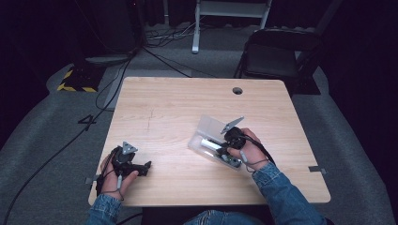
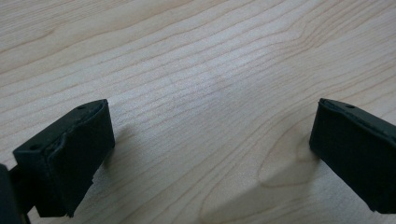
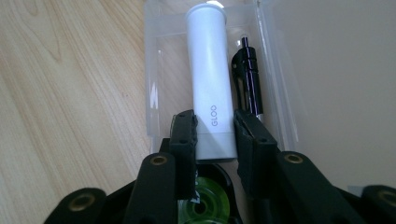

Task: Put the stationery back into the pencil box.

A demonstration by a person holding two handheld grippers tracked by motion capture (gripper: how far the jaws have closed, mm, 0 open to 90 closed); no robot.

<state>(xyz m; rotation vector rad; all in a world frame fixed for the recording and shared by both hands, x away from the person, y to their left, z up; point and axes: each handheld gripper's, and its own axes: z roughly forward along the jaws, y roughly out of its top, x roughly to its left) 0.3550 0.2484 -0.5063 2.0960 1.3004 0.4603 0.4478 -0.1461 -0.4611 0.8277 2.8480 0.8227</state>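
Note:
A clear plastic box [image 1: 206, 127] lies open on the wooden table [image 1: 187, 103], right of centre, its lid tipped back. Inside it lie a white glue stick [image 3: 212, 70] marked GLOO and, beside it, a black pen [image 3: 248, 79]. My right gripper [image 3: 215, 122] reaches into the box from the near side, and both pads press the glue stick's lower end. A green round thing [image 3: 205, 201] sits under the jaws. In the high view the right gripper [image 1: 228, 143] is over the box's near end. My left gripper [image 1: 145, 168] rests near the front left edge, open [image 2: 210, 140] over bare wood.
A round cable hole [image 1: 237, 90] sits near the table's far edge. Beyond the table stand a dark folding chair [image 1: 277, 56] at the right, a white frame [image 1: 230, 9], and a yellow-black striped base [image 1: 77, 79] with cables on the grey floor.

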